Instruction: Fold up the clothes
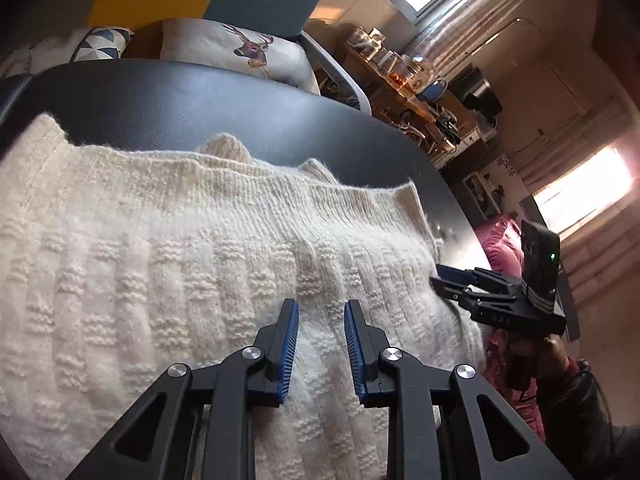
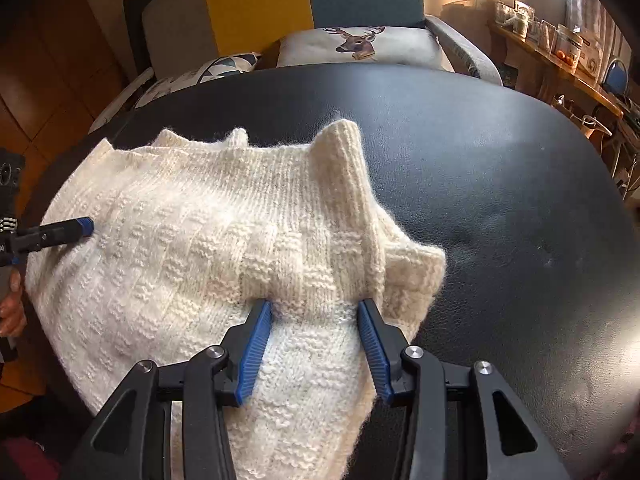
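Observation:
A cream knitted sweater (image 1: 180, 240) lies folded on a black leather table (image 1: 200, 100). My left gripper (image 1: 321, 308) hovers open just over its textured middle, with nothing pinched between the blue pads. In the right wrist view the sweater (image 2: 180, 240) has a raised ribbed fold at its right side. My right gripper (image 2: 314, 308) stands wide open astride that fold near the sweater's right edge, with fabric between the fingers but not clamped. The left gripper (image 2: 86, 226) shows at the sweater's left edge, and the right gripper (image 1: 438, 276) at its right edge.
Bare black table (image 2: 500, 200) stretches to the right of the sweater. Behind it stands a sofa with a deer cushion (image 2: 356, 44) and a patterned cushion (image 1: 100, 42). A wooden shelf (image 1: 404, 76) with jars is at the back right. Pink cloth (image 1: 502, 244) lies beyond the table edge.

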### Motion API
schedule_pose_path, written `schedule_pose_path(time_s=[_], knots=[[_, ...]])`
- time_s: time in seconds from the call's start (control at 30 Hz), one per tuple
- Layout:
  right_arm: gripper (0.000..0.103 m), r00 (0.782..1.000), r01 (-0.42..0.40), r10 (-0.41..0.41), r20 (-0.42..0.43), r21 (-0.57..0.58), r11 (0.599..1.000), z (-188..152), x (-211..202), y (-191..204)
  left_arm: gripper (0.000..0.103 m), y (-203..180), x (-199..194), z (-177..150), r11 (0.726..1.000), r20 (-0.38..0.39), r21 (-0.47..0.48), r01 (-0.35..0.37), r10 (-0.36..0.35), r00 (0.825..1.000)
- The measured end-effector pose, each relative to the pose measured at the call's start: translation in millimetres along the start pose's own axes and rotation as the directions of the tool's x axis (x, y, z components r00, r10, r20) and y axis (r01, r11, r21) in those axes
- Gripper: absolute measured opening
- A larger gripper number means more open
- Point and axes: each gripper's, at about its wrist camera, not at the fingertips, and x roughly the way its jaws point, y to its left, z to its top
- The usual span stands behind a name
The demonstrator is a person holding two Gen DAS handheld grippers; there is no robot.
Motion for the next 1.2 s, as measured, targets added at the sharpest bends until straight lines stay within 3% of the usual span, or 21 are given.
schedule_pose_path(time_s=[0.1, 0.23, 0.3, 0.33, 0.43, 0.53, 0.6, 0.73, 0.87, 0.97, 1.13, 1.17, 1.2], knots=[[0.046, 1.0, 0.018, -0.018, 0.012, 0.021, 1.0, 3, -5, 4, 0.028, 26, -38, 0, 0.998, 0.057, -0.05, -0.043, 0.046, 0.997], [0.046, 0.991, 0.028, -0.033, 0.127, 0.042, 0.999, 10, -35, 22, 0.035, 75, -94, -5, 0.984, 0.117, -0.123, -0.13, 0.145, 0.983], [0.047, 0.983, -0.014, 0.005, 0.182, 0.053, 0.999, 12, -45, 34, 0.053, 99, -122, -8, 0.972, 0.144, -0.162, -0.172, 0.195, 0.97], [0.047, 0.982, -0.058, 0.048, 0.184, 0.05, 0.997, 12, -47, 41, 0.056, 113, -133, -9, 0.966, 0.139, -0.184, -0.181, 0.208, 0.968], [0.047, 0.986, -0.068, 0.063, 0.153, 0.022, 0.997, 12, -36, 71, 0.062, 154, -151, -17, 0.953, 0.094, -0.272, -0.133, 0.164, 0.982], [0.047, 0.998, -0.009, 0.007, 0.062, 0.03, 1.0, 6, -11, 82, 0.068, 167, -142, -17, 0.952, 0.058, -0.301, -0.061, 0.082, 0.995], [0.047, 0.998, -0.015, 0.011, 0.055, 0.06, 0.998, 2, -1, 79, 0.072, 173, -134, -17, 0.949, 0.036, -0.315, -0.011, 0.024, 0.999], [0.048, 0.998, -0.039, 0.034, 0.053, 0.115, 0.993, 1, 6, 73, 0.075, 186, -119, -16, 0.934, -0.005, -0.348, 0.086, -0.093, 0.996], [0.05, 0.999, -0.017, 0.013, 0.049, 0.081, 0.997, 1, 9, 78, 0.076, 187, -109, -11, 0.926, -0.007, -0.344, 0.156, -0.168, 0.986], [0.051, 0.998, -0.014, 0.011, 0.056, 0.069, 0.998, 1, 10, 79, 0.077, 182, -102, -5, 0.938, -0.024, -0.31, 0.157, -0.172, 0.985], [0.053, 0.996, -0.046, 0.04, 0.084, 0.082, 0.996, -4, 8, 74, 0.084, 165, -94, 1, 0.965, -0.021, -0.238, 0.112, -0.12, 0.993], [0.053, 0.995, -0.052, 0.045, 0.09, 0.08, 0.995, -5, 8, 73, 0.083, 161, -94, -1, 0.97, -0.011, -0.221, 0.096, -0.101, 0.995], [0.053, 0.994, -0.057, 0.049, 0.093, 0.079, 0.995, -6, 7, 72, 0.07, 158, -93, -1, 0.977, -0.013, -0.203, 0.064, -0.068, 0.998]])
